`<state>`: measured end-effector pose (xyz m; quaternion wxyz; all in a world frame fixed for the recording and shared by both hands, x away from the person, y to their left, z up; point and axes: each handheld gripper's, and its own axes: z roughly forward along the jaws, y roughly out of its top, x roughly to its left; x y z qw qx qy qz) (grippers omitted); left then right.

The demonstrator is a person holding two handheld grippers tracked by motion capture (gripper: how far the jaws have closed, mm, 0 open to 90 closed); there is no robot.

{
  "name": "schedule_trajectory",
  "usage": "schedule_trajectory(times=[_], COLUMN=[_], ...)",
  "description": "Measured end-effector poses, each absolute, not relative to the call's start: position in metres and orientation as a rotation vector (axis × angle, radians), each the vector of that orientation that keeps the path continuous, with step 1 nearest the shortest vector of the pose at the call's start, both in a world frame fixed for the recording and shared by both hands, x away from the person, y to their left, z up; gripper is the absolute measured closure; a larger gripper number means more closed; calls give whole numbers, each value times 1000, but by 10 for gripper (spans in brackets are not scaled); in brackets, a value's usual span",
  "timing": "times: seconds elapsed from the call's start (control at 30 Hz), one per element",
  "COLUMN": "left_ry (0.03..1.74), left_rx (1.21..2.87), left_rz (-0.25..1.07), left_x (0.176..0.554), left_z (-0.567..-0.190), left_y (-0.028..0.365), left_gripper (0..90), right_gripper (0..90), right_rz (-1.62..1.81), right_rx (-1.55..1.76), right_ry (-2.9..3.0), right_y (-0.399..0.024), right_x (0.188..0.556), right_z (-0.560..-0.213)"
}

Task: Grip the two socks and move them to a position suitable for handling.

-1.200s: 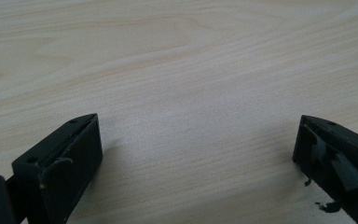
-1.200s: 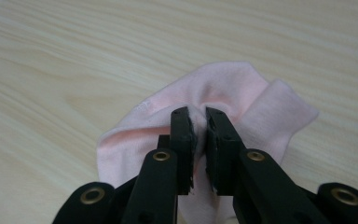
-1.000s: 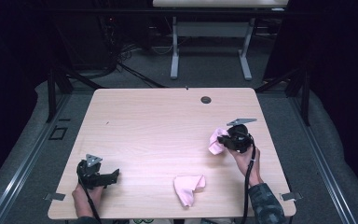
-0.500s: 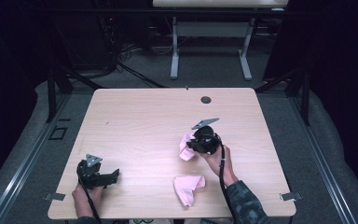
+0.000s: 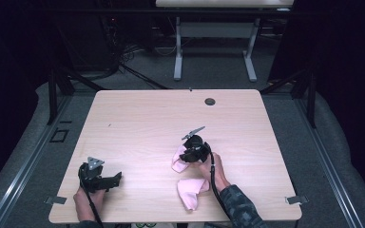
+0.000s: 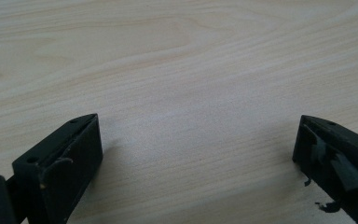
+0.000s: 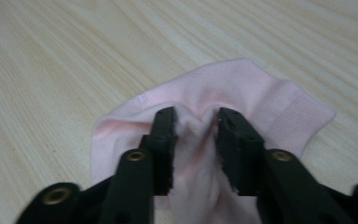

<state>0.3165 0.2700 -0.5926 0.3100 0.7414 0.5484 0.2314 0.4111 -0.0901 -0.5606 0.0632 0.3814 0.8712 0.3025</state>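
Pink sock [image 7: 242, 100] is seen lying on the wooden table [image 5: 138, 118], a bit right of the middle, with a fold of it bunched up between the jaws of the right gripper [image 7: 193, 116]. Those jaws have just been opening, so the fabric is sat in the gap, and whether it's actually pinched can't really be told. A second pink sock [image 5: 190, 191] is spotted just beside it, nearer the front edge. Over at the front left corner, the left gripper [image 5: 100, 176] is rested on the table, spread pretty wide with nothing but bare wood seen between the jaws.
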Motion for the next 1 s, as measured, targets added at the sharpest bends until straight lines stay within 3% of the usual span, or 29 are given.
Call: schedule_trajectory(times=[0.1, 0.17, 0.37, 0.77, 1.0], left_ry=[1448, 1449, 1448, 1497, 1538], left_rx=[1958, 1958, 1958, 1935, 1924], left_rz=[611, 611, 612, 626, 757], left_x=[317, 317, 316, 315, 308], left_z=[-593, -593, -593, -592, -582], left_y=[270, 270, 270, 268, 262], left_gripper=[14, 14, 14, 11, 1], right_gripper=[410, 340, 233, 186, 202], right_rz=[969, 984, 1077, 1099, 1120], right_rx=[1162, 1156, 1178, 1299, 1348], right_ry=[2593, 2580, 2533, 2434, 2415], right_y=[-97, -104, -126, -190, -207], right_x=[406, 403, 384, 333, 315], right_z=[-553, -545, -526, -520, -530])
